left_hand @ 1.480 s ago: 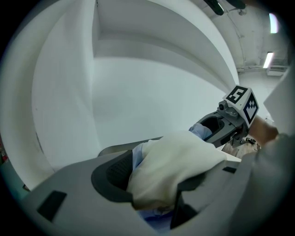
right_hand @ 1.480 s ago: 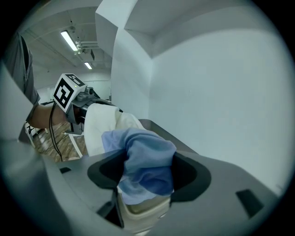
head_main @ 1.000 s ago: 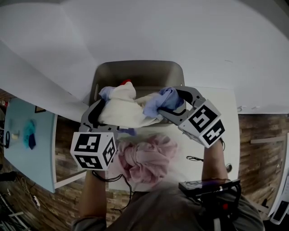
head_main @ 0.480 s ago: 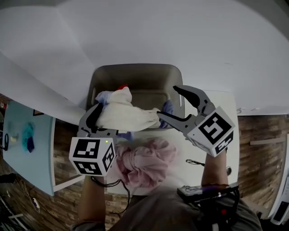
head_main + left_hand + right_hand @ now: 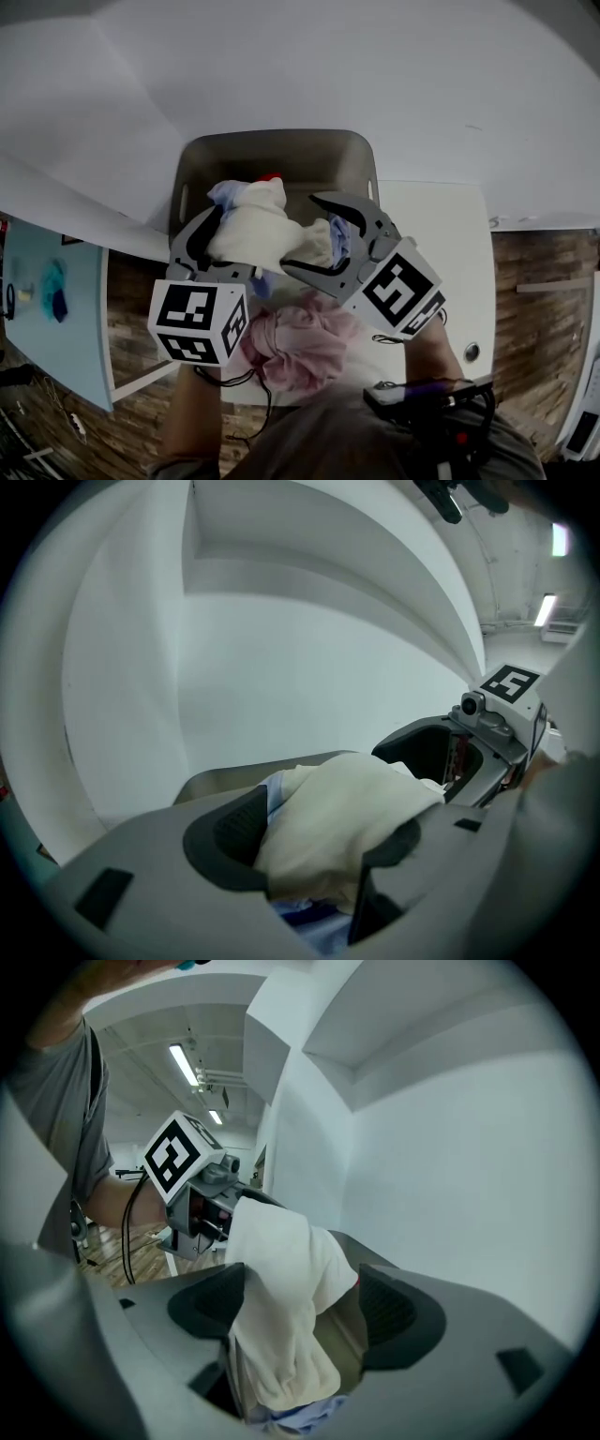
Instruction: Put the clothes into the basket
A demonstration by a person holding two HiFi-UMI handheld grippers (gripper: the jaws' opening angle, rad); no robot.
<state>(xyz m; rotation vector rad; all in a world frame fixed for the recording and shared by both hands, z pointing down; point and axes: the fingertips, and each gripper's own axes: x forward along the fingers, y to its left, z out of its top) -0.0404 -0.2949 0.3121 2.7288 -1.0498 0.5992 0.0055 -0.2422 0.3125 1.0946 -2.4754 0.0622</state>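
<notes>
Over the far edge of the surface (image 5: 431, 225), toward its left corner: left tool (image 5: 314, 841) clamped tight on a cream garment (image 5: 253, 234), both pads buried in the fabric. Bunched up with the cream cloth, a pale blue garment (image 5: 221, 194), peeping out at the left and underneath. Just beyond that far edge, a grey basket (image 5: 272, 141), with the held bundle hanging over its near rim, not yet dropped inside. Nearer, by the middle of the near edge, a crumpled pink garment (image 5: 305, 342) lying loose on the surface. Further right, right tool (image 5: 300, 1307) standing open, widened just now, with a fold of the cream garment draped between its jaws, against one pad only and clear of the other.
</notes>
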